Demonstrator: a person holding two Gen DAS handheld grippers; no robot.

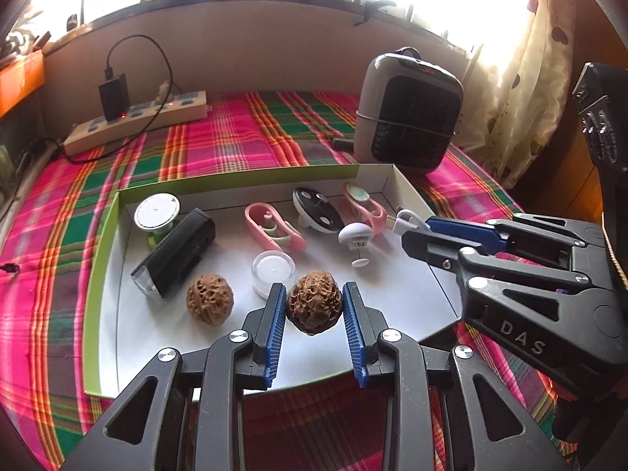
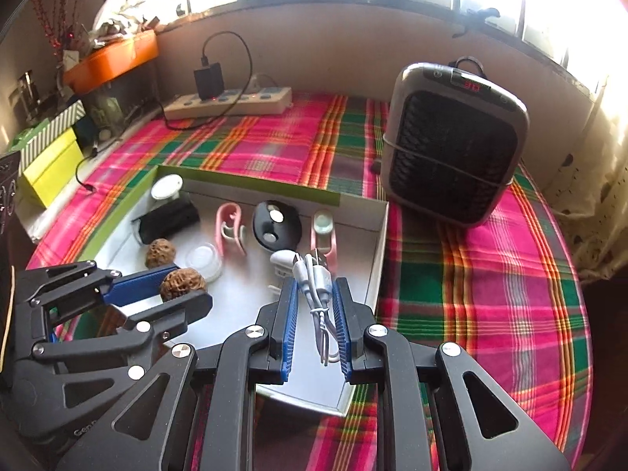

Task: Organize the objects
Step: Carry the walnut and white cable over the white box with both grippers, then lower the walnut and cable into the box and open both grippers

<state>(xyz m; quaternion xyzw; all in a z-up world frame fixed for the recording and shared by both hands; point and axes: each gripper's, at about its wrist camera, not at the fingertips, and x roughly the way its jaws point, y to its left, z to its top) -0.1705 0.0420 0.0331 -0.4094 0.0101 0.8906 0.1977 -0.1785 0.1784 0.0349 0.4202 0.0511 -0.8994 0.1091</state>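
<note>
Left tool (image 1: 314, 306) gripping walnut (image 1: 314, 300), second walnut (image 1: 209, 298) beside

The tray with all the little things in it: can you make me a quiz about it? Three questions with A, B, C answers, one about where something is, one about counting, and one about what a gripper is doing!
1. Where does the heater stand?
A. inside the tray
B. on the checked cloth beyond the tray's far right corner
C. on the power strip

2. How many walnuts are there?
A. one
B. two
C. four

3. What is the right gripper doing?
A. holding a bundled white cable
B. holding a walnut
C. holding nothing

Answers:
1. B: it sits on the checked cloth, outside the tray.
2. B: one walnut is between the fingers of the left gripper, the other walnut lies on the tray floor.
3. A: the white cable is pinched between its fingers.
</note>
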